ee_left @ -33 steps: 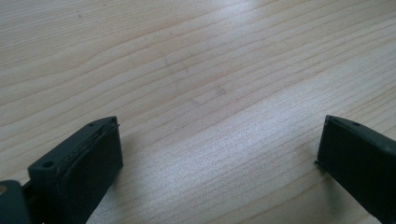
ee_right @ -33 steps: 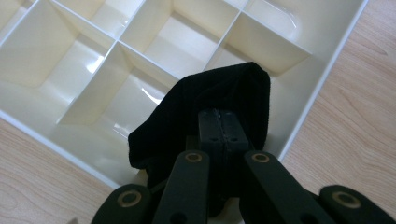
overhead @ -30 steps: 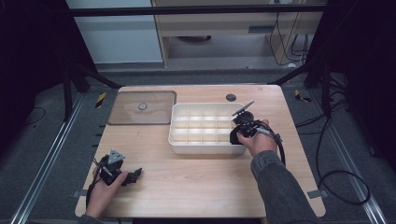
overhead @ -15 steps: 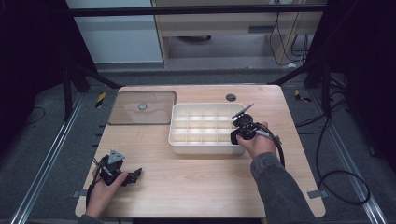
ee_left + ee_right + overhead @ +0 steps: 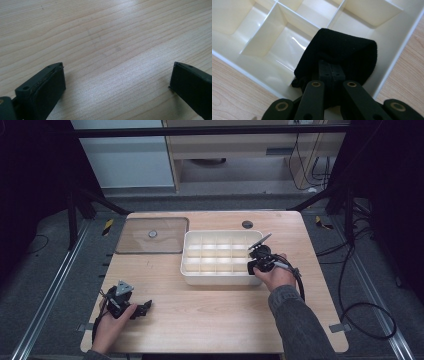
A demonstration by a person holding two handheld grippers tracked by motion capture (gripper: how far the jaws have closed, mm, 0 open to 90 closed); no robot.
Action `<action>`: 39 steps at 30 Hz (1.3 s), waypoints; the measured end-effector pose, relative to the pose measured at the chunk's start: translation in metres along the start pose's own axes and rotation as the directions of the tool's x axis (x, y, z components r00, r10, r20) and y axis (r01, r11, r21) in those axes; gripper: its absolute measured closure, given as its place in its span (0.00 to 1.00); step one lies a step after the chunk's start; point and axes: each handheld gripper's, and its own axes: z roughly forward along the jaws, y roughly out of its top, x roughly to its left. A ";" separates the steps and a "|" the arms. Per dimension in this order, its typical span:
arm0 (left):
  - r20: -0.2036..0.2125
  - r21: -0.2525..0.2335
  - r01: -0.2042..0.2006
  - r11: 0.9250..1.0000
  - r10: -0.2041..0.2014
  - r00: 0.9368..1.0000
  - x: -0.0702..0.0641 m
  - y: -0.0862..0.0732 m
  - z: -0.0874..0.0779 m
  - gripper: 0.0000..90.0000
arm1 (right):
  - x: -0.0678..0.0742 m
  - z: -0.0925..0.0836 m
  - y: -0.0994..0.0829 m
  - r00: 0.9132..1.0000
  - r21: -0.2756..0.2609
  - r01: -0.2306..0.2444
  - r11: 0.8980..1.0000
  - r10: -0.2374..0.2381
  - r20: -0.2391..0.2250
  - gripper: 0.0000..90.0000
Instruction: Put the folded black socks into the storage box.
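Note:
A white tray (image 5: 215, 280) split into several compartments stands in the middle of the wooden table. My right gripper (image 5: 256, 265) hangs over its near right corner, shut on a black knitted cloth (image 5: 342, 52) that looks like a folded sock. In the right gripper view the cloth wraps over the closed fingertips of the right gripper (image 5: 331, 68) and dips into a corner compartment of the tray (image 5: 262, 45). My left gripper (image 5: 145, 307) rests on the table at the near left. The left gripper (image 5: 117, 82) stands open, with bare wood between its jaws.
A clear brownish lid (image 5: 152, 235) with a round knob lies flat at the back left, beside the tray. A dark round hole (image 5: 247, 224) sits in the tabletop behind the tray. Metal rails and cables run along the floor on both sides.
My right gripper has shifted slightly nearer and lower over the tray's near right corner, still with the black cloth in it. The left gripper has not moved.

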 end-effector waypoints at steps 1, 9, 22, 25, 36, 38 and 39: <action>0.000 0.000 0.000 1.000 0.000 1.000 0.000 0.000 0.000 0.00 | 0.000 0.001 0.000 1.000 -0.001 0.001 1.000 -0.001 0.003 1.00; -0.001 0.000 0.002 1.000 -0.002 1.000 0.000 0.000 0.000 0.00 | -0.001 0.003 -0.002 1.000 -0.007 -0.016 1.000 0.016 -0.010 1.00; -0.003 0.003 -0.001 1.000 0.001 1.000 -0.001 0.000 0.000 0.00 | 0.001 0.004 -0.003 1.000 0.002 -0.014 1.000 0.014 0.000 1.00; -0.003 0.003 -0.001 1.000 0.001 1.000 -0.001 0.000 0.000 0.00 | 0.001 0.005 -0.003 1.000 -0.001 -0.020 1.000 0.020 0.001 1.00; -0.004 -0.001 0.003 1.000 -0.003 1.000 -0.001 0.001 0.001 0.00 | -0.001 0.007 -0.003 0.999 0.013 -0.046 0.999 0.046 -0.015 1.00; -0.004 -0.001 0.002 1.000 -0.002 1.000 -0.001 0.001 0.001 0.00 | 0.000 0.007 -0.003 0.998 0.017 -0.057 0.998 0.057 -0.012 1.00; -0.004 -0.001 0.002 1.000 -0.002 1.000 -0.001 0.001 0.001 0.00 | 0.000 0.008 -0.003 0.998 0.014 -0.062 0.998 0.062 -0.011 1.00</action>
